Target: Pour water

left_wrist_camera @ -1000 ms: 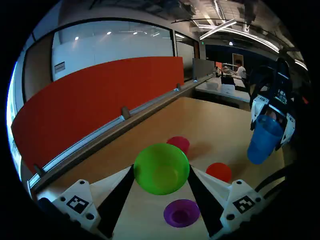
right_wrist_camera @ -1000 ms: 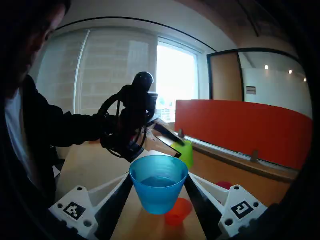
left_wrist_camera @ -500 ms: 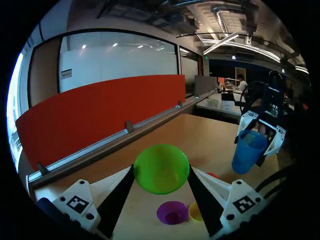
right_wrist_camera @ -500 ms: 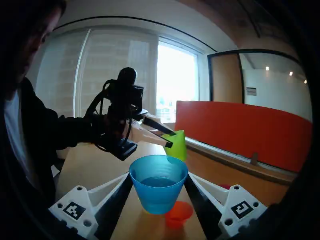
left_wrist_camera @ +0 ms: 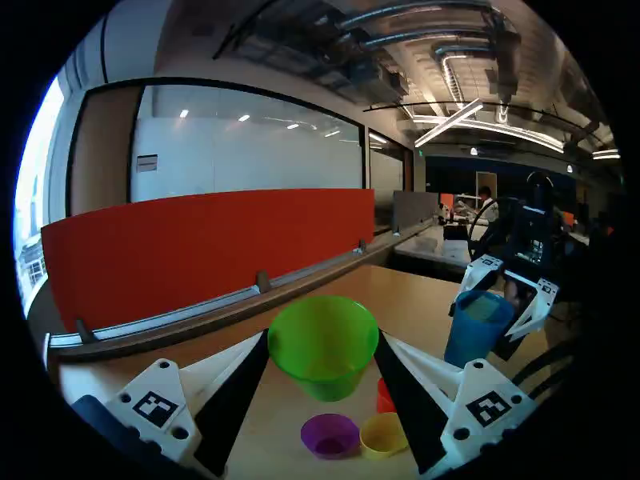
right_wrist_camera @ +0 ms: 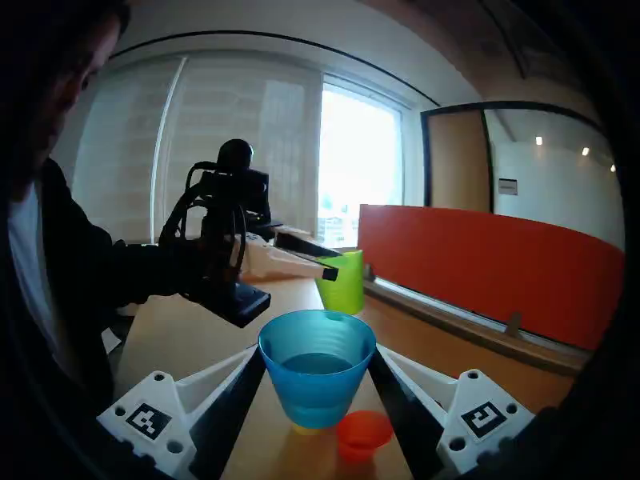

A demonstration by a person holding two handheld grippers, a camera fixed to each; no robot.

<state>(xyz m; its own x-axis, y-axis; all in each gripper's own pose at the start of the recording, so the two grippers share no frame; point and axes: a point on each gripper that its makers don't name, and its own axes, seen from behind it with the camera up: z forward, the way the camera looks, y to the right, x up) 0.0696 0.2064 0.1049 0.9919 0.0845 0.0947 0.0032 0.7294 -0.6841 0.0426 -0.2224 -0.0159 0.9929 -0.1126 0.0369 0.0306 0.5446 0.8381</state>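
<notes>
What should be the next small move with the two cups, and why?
Probably bring the blue cup in the right gripper over the green cup. The green cup sits upright and looks empty in the left gripper; the blue one holds water, but they are apart.

Translucent blue cup (right_wrist_camera: 317,382) upright, water (right_wrist_camera: 318,365) partway up. Translucent green cup (left_wrist_camera: 323,346) upright, apparently empty.

The left gripper view is taken from close behind the green cup (left_wrist_camera: 323,352), level over the table (left_wrist_camera: 400,292), toward the orange partition (left_wrist_camera: 208,240); the right gripper view is set close behind the blue cup (right_wrist_camera: 317,376), toward the window (right_wrist_camera: 360,160) — both cups, table and partition are shared.
</notes>
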